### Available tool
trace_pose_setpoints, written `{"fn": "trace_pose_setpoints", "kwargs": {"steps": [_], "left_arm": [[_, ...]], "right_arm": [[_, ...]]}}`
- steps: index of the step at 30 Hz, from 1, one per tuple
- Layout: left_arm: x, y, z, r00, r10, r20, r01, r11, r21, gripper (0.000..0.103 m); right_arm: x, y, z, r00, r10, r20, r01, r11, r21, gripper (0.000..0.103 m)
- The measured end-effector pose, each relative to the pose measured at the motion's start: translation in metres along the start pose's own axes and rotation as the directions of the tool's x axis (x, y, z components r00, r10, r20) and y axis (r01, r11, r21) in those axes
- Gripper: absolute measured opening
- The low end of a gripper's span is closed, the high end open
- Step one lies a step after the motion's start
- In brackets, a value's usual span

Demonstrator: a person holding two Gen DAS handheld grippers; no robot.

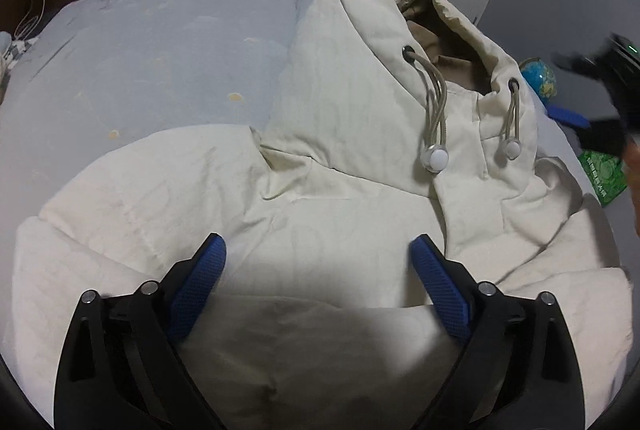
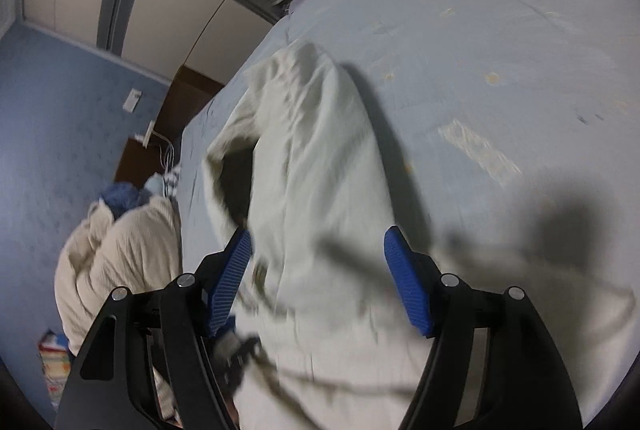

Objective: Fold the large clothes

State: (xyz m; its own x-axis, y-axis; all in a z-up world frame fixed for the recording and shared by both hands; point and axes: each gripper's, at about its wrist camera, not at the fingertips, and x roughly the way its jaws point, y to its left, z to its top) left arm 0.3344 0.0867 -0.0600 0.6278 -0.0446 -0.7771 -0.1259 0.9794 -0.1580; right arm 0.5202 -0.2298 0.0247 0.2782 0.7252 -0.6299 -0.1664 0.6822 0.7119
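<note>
Over the pale blue bedsheet point(image 1: 160, 61) the left gripper point(image 1: 318, 262) hangs with its blue ribbed pads spread wide and nothing between them, and right under that gap lies the cream-white padded hooded jacket point(image 1: 340, 189), front side up. Its chest panel fills the space between the two fingers, though the view does not settle whether the pads touch the cloth. The jacket's long axis runs away from the left gripper, hood point(image 1: 368, 41) at the far end pointing toward the wardrobe, with two grey elastic drawcords point(image 1: 434, 101) trailing back down the collar to their white toggles. A folded sleeve bulges out to the left of the fingers. Across to the right gripper point(image 2: 318, 258): its jaws are parted too, holding nothing, and a blurred length of the same cream fabric point(image 2: 312, 149) runs up between the pads, stretching away across the bed. Off the bed's edge, a beige quilted bundle point(image 2: 120, 250) sits heaped by the blue wall.
</note>
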Motion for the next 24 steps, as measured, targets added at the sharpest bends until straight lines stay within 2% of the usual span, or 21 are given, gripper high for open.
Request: {"fn": "trace_pose_setpoints", "kwargs": {"steps": [6, 13, 14, 15, 17, 21, 24], "left_arm": [[0.001, 0.000, -0.009, 0.998, -0.008, 0.058, 0.008, 1.000, -0.001, 0.093], [-0.002, 0.004, -0.020, 0.996, -0.007, 0.086, 0.008, 1.000, -0.003, 0.093], [-0.002, 0.003, -0.021, 0.996, -0.007, 0.089, 0.008, 1.000, -0.003, 0.093], [-0.002, 0.003, -0.022, 0.996, -0.007, 0.092, 0.007, 1.000, -0.005, 0.093], [-0.002, 0.004, -0.023, 0.995, -0.007, 0.095, 0.007, 1.000, -0.005, 0.093], [-0.001, 0.007, -0.027, 0.995, -0.016, 0.101, 0.017, 1.000, -0.011, 0.093], [-0.005, 0.013, -0.027, 0.992, -0.055, 0.116, 0.060, 0.997, -0.038, 0.092]], "right_arm": [[0.048, -0.012, 0.041, 1.000, 0.006, 0.002, -0.006, 1.000, 0.026, 0.066], [0.096, -0.013, 0.072, 0.998, 0.045, -0.054, -0.044, 0.999, 0.028, 0.065], [0.100, -0.010, 0.073, 0.998, 0.041, -0.052, -0.040, 0.999, 0.016, 0.053], [0.099, -0.005, 0.073, 0.998, 0.039, -0.043, -0.039, 0.999, -0.003, 0.031], [0.098, 0.005, 0.071, 0.999, 0.039, -0.025, -0.040, 0.998, -0.043, 0.020], [0.074, 0.037, 0.051, 0.994, 0.104, 0.024, -0.100, 0.986, -0.135, 0.015], [0.049, 0.061, 0.027, 0.986, 0.161, 0.039, -0.152, 0.972, -0.177, 0.015]]}}
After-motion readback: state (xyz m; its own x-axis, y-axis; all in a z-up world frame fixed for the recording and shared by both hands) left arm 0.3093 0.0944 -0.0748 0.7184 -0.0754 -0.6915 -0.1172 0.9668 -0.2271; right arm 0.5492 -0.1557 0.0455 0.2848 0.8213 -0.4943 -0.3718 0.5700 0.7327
